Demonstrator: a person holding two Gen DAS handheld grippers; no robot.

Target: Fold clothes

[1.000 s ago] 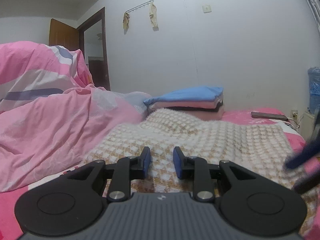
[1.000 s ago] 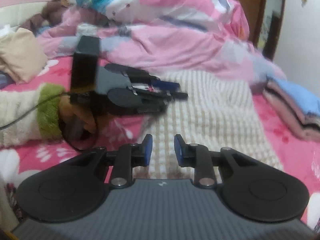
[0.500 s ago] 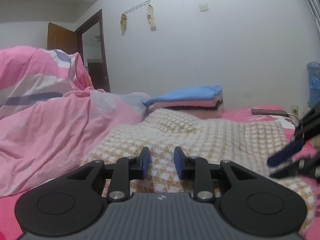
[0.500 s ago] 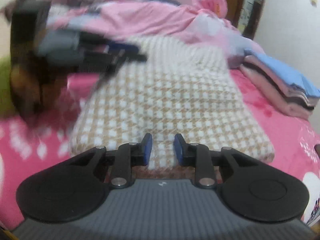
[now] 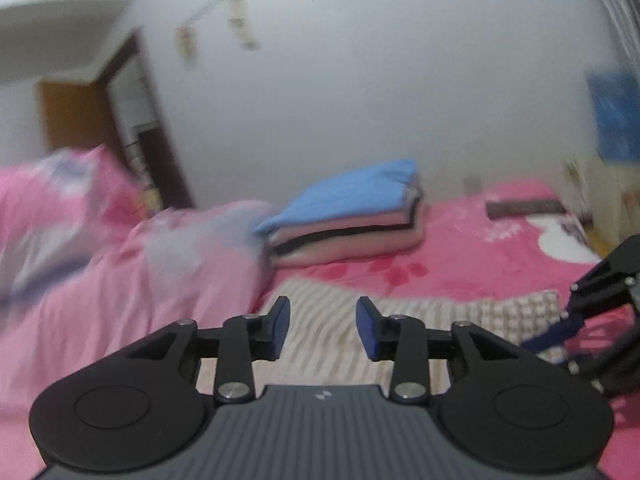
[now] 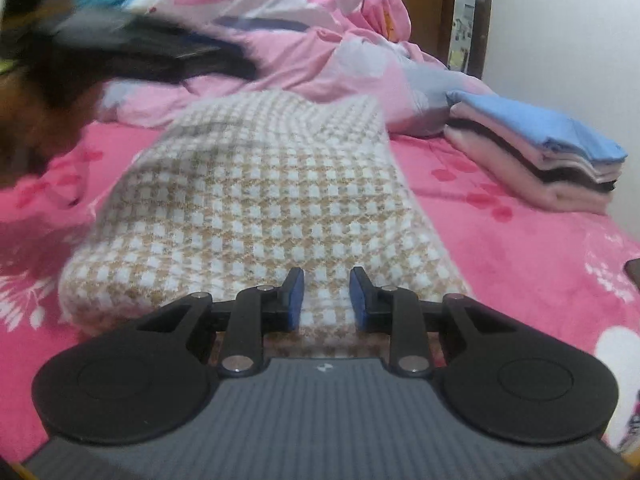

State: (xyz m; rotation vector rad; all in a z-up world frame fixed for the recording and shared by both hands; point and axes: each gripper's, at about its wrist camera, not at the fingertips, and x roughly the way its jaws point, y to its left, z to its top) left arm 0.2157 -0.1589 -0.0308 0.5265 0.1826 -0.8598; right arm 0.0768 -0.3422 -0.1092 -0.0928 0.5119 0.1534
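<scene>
A beige-and-white checked garment (image 6: 256, 200) lies folded on the pink bed sheet (image 6: 520, 240). My right gripper (image 6: 326, 298) hovers low over its near edge. A narrow gap shows between the blue pads, with nothing gripped. My left gripper (image 5: 323, 326) is lifted above the garment (image 5: 440, 312); its jaws are opening and nothing is between them. In the right wrist view the left gripper (image 6: 240, 68) is a dark blur at the upper left. The right gripper (image 5: 560, 330) shows at the right edge of the left wrist view.
A stack of folded clothes (image 6: 536, 152) with a blue one on top sits by the wall (image 5: 352, 208). A rumpled pink quilt (image 6: 304, 40) fills the far side. A dark flat object (image 5: 524, 208) lies near the bed's corner. Behind the quilt is a doorway (image 5: 132, 120).
My left gripper has risen and swung away from the garment, tilting, and its jaws have spread. My right gripper has come down closer to the garment's near edge.
</scene>
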